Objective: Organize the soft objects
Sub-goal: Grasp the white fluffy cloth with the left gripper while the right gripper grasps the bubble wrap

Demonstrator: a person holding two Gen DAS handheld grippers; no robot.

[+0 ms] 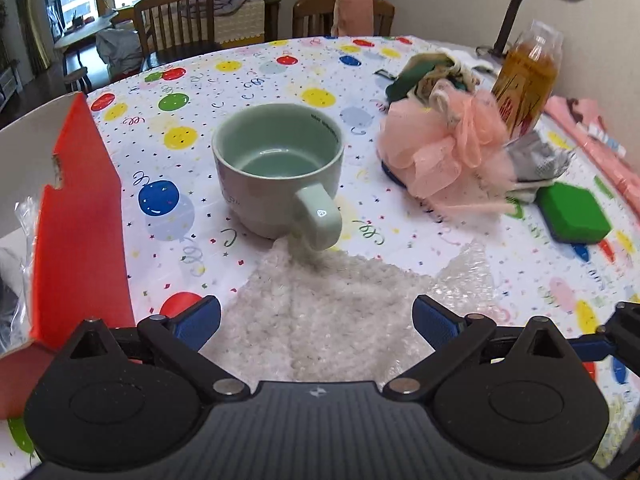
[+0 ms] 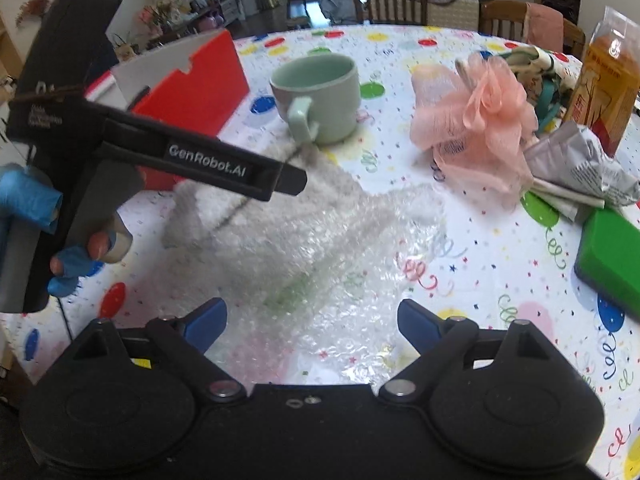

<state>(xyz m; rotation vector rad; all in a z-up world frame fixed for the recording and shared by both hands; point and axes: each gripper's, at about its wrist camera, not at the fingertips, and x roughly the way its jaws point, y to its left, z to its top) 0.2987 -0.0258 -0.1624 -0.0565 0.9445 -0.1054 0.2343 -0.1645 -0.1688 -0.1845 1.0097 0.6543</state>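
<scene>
Both sets of fingers stand spread and released — left gripper (image 1: 316, 322) over the fluffy white cloth (image 1: 320, 312), right gripper (image 2: 312, 326) over the bubble wrap (image 2: 320, 256), likely to gather each. Both lie near on the desk (image 1: 256, 80), the cloth's far tip under the mug (image 1: 278, 168).

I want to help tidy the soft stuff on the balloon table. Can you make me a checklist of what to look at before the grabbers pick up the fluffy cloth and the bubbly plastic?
1. Left gripper fingers apart, nothing held: ok.
2. Right gripper fingers apart, nothing held: ok.
3. Fluffy white cloth lies under the left gripper: ok.
4. Bubble wrap lies under the right gripper: ok.
5. Cloth free to lift: not ok, its tip reaches the green mug by the handle; whether it is caught there, cannot tell.
6. Room in the red box: cannot tell, inside mostly hidden.
</scene>
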